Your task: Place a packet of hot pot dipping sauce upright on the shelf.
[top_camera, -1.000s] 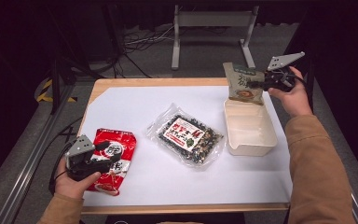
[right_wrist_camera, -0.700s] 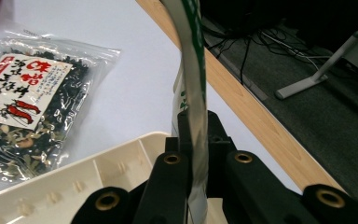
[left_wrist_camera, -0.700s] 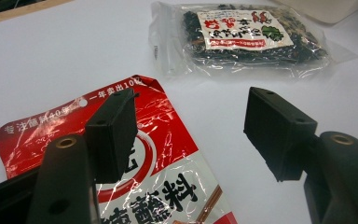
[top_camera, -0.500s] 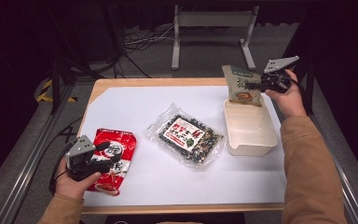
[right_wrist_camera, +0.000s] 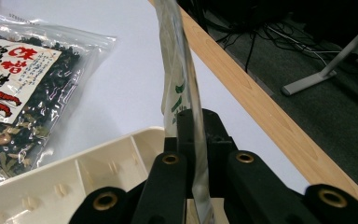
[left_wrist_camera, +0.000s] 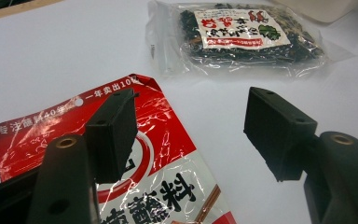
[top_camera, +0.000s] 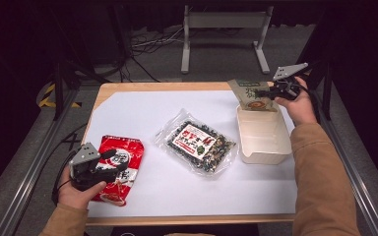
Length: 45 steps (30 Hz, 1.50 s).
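The right gripper (top_camera: 267, 92) pinches a green pouch (top_camera: 250, 94) upright over the far end of a cream tray (top_camera: 265, 142). The left gripper (top_camera: 114, 162), jaws wide, hovers over a red packet (top_camera: 123, 153); a seaweed bag (top_camera: 198, 141) lies between.

Overhead light falls evenly on the white sheet covering the wooden table (top_camera: 128, 118), leaving the surrounding floor and background dark. Shadows beneath objects are soft and short. In the high view, detail is coarse and slightly blurred throughout. In the left gripper view, glare streaks cross the glossy red foil packet (left_wrist_camera: 163, 154), and the clear plastic bag of dark dried food (left_wrist_camera: 242, 39) shows bright specular wrinkles; the near black jaws are soft-focused. In the right gripper view, the thin translucent green-printed pouch (right_wrist_camera: 182, 93) glints along its edge, and the foreground is blurred.
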Available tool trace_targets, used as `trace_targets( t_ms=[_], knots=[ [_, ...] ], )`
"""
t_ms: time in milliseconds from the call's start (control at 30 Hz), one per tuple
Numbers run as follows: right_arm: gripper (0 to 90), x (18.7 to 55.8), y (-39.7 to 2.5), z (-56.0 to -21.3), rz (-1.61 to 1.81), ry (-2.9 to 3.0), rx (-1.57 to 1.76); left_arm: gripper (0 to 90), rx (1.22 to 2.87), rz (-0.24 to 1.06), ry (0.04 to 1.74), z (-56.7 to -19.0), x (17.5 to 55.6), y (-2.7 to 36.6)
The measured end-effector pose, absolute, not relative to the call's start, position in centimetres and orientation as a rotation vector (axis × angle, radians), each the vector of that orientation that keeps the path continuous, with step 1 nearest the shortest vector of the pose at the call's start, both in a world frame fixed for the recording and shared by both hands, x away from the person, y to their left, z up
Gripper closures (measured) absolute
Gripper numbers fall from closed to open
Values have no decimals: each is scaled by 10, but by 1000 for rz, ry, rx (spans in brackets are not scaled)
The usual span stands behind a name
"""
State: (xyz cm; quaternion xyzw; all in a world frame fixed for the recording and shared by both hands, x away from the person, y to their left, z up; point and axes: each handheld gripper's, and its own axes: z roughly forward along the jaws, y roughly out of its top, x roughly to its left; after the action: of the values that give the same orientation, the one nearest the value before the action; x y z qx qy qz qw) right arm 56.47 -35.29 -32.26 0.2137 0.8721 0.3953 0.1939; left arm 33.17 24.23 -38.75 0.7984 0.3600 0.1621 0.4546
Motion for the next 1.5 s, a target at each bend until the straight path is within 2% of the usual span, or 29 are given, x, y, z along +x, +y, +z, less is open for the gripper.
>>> trace_targets(
  t_ms=[567,1200,1400,1467,1500],
  knots=[
    [823,560,-365,-340,1112,2413,714,351,1978,395,876,-388,335,239],
    [731,555,-372,-351,851,2409,920,352,1974,372,880,-388,336,241],
    [576,549,-374,-342,880,2360,975,342,1974,354,896,-388,338,240],
    [482,546,-374,-337,892,2338,992,343,1980,336,900,-388,339,240],
    [469,544,-374,-335,919,2324,995,343,1983,335,899,-388,339,239]
  ],
)
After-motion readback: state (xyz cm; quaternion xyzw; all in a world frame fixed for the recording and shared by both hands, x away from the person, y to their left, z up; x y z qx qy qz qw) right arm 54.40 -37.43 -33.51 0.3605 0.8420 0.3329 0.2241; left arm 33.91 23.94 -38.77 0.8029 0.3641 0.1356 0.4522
